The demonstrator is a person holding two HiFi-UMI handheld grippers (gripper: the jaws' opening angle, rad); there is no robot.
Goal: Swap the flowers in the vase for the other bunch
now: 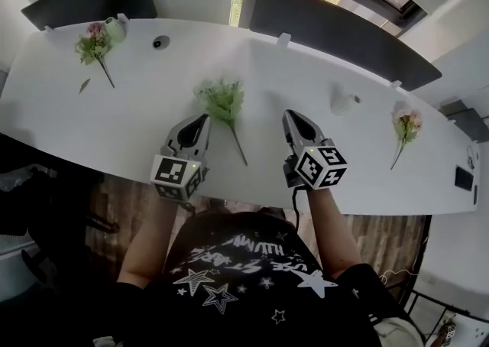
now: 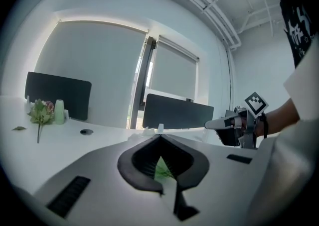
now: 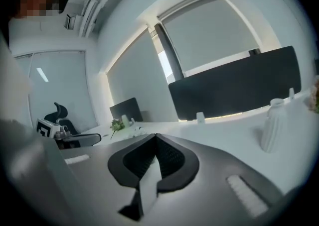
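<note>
The left gripper and the right gripper are both over the near side of the white surface. Each has its jaws closed on nothing. A green bunch lies flat between the two pairs of jaws, just right of the left tips. The white vase stands empty ahead and to the right of the right jaws. A pink bunch lies further right, beyond the vase. A third bunch lies far ahead and to the left of the left jaws.
</note>
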